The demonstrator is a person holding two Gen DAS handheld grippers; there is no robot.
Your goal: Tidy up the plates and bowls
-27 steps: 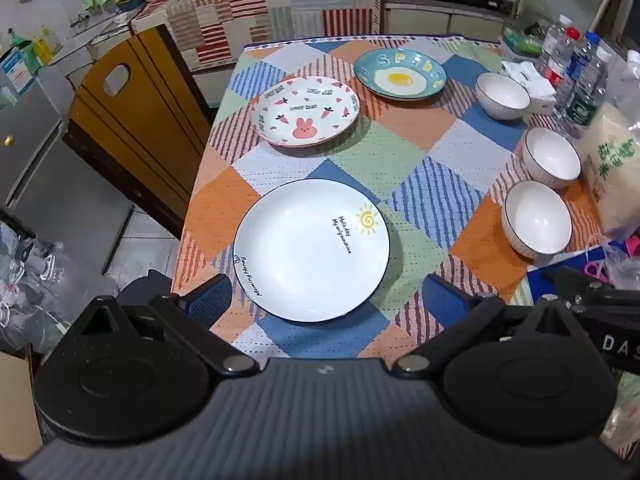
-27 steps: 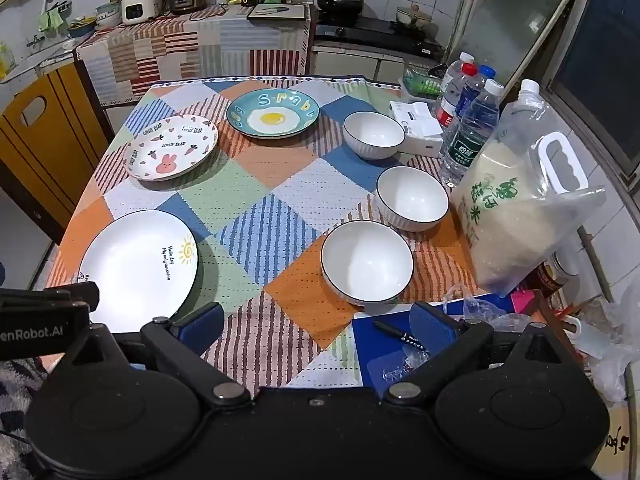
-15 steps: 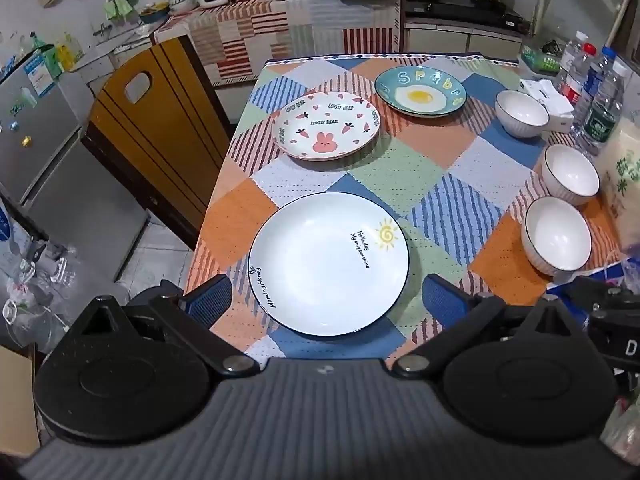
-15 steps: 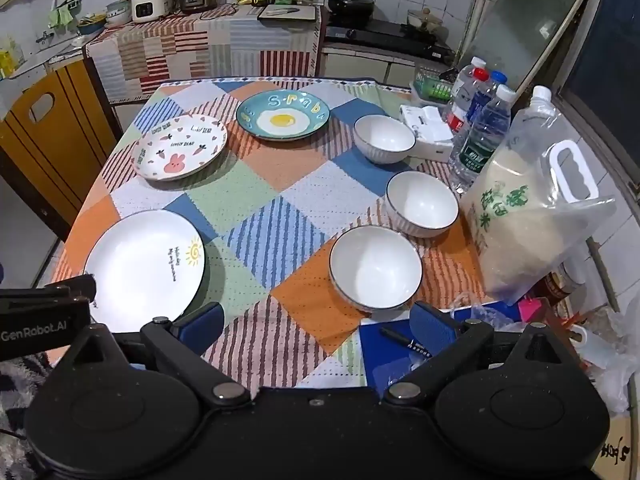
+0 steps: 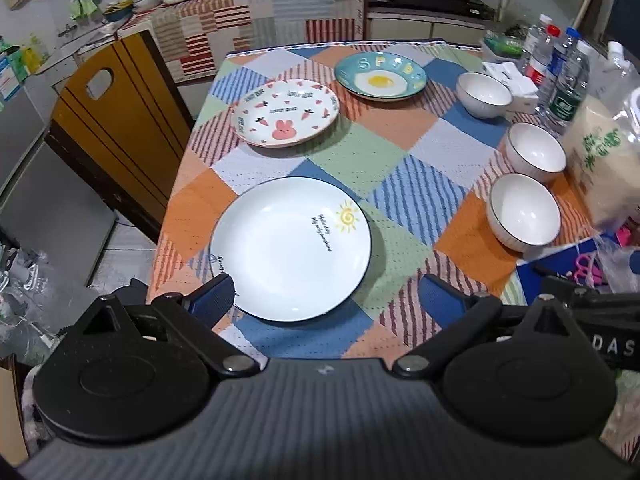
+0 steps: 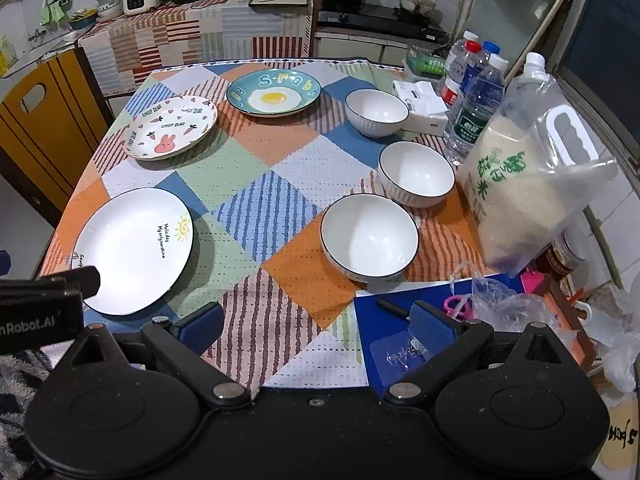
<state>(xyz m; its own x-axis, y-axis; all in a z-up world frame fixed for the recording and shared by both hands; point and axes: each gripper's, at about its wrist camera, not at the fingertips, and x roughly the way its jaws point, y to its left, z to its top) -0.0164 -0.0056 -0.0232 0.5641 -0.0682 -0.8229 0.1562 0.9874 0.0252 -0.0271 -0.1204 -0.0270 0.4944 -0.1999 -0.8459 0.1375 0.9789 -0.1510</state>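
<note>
Three plates lie on the patchwork tablecloth: a white sun plate nearest, a pink rabbit plate behind it, and a teal egg plate at the back. Three white bowls stand in a row on the right: near, middle, far. My left gripper is open and empty, just above the sun plate's near rim. My right gripper is open and empty over the table's front edge, short of the near bowl.
A rice bag, water bottles and a tissue box stand along the right edge. A blue folder with a pen and plastic clutter lies at the front right. A wooden chair stands left of the table.
Both grippers have moved forward and lower toward the table. The sun plate now sits nearer the left gripper's fingers. Plates and bowls have not moved.
</note>
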